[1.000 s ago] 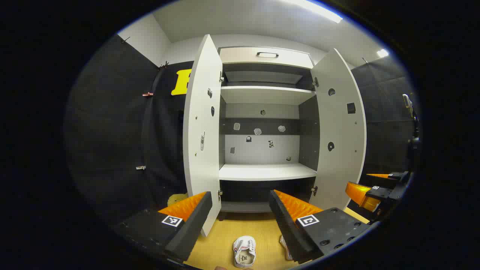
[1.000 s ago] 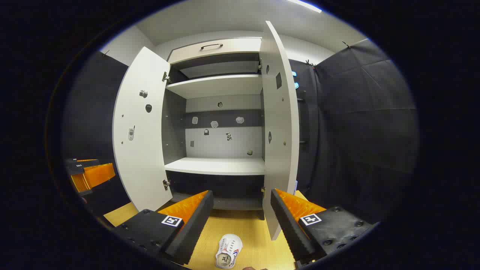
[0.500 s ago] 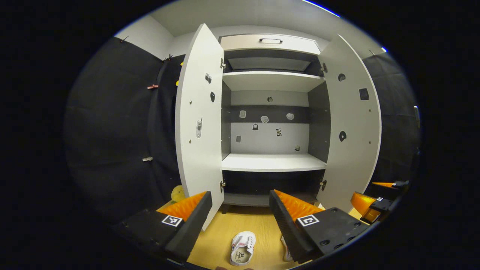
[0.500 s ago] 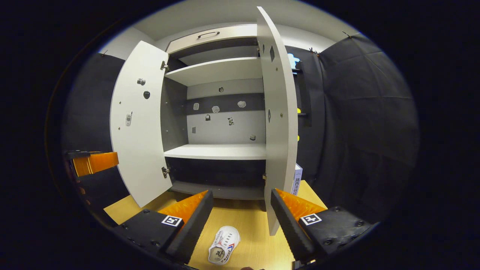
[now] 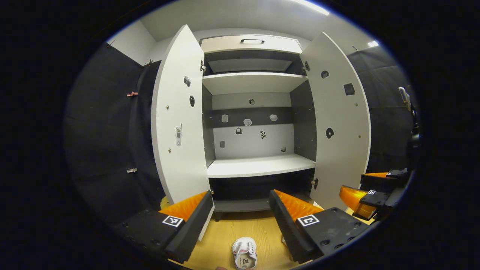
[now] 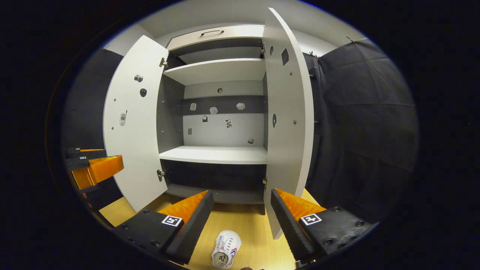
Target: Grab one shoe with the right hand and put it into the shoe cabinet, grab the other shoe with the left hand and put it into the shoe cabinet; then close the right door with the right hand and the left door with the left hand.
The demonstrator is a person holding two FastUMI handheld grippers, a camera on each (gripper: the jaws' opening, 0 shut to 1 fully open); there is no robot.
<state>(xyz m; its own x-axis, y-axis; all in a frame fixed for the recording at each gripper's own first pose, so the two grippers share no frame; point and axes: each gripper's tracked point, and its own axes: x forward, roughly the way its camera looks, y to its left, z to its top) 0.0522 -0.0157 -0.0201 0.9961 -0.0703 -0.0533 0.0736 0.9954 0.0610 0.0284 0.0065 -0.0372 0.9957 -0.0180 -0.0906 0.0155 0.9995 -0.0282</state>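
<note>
Both claws, left claw (image 5: 240, 215) and right claw (image 6: 242, 215), spread and empty; shoe (image 6: 225, 254) on floor (image 6: 255, 232) before open shoe cabinet (image 6: 215, 154)

- Floor (image 6: 255, 240): light wood-grain boards, yellowish.
- Booth walls (image 6: 360, 123): black cloth panels, hung left and right; small clips (image 5: 132, 94) pinned on the left panel.
- Rear wall (image 5: 131, 41): plain white above the cloth.
- Ceiling (image 5: 232, 15): white, with a bright strip light (image 5: 311, 6).
</note>
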